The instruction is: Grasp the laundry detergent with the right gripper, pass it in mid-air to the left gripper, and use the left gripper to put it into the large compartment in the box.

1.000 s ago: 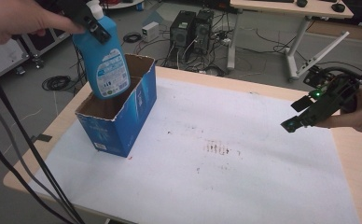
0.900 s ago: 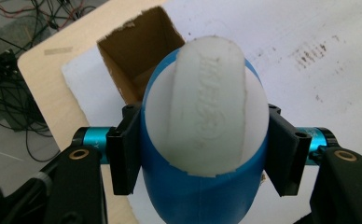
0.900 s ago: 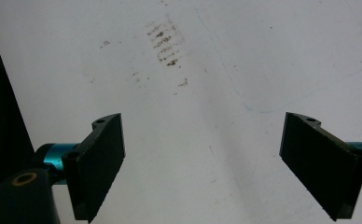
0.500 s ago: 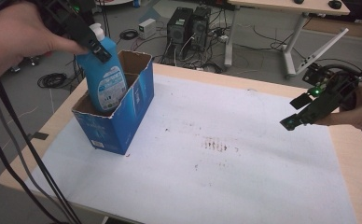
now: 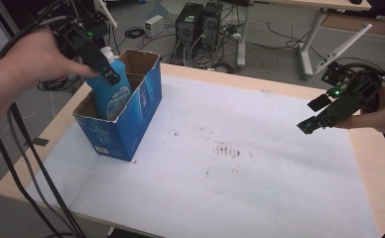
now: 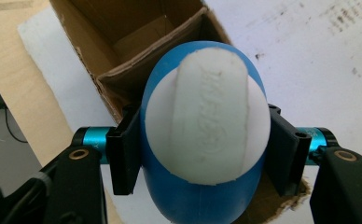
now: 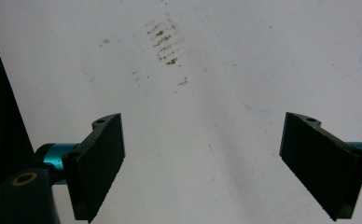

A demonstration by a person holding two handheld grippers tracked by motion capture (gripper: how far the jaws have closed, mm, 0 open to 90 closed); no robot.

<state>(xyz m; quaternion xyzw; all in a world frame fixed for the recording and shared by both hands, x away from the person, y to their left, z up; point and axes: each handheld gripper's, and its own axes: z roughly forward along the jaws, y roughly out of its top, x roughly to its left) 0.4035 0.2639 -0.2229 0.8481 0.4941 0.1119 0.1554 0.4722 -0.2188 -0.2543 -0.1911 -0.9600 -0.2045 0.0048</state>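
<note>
The step in hand looks like lowering a blue bottle into the open cardboard box that stands on the white sheet covering the desk, at its left end. The left claw pinches the bottle just under its white cap, one black jaw pressed on each side of the blue shoulder. In the high view the bottle's lower part is inside the box, behind the torn front rim, while its neck and cap stand above the rim; whether its base touches the box floor cannot be told. The bottle's long axis runs close to upright, tipped a little so the cap leans toward the far left, base pointing down into the box. In the left gripper view the camera looks straight down that axis onto the cap, with the brown inside of the box beyond it. The right claw hangs spread wide and empty over the bare sheet, well apart from the box, above some brown smudges. The next move probably calls for easing the bottle down until its base rests on the box floor, keeping it clear of the cardboard walls, then spreading the left jaws and lifting straight up so the cap isn't dragged sideways.
</note>
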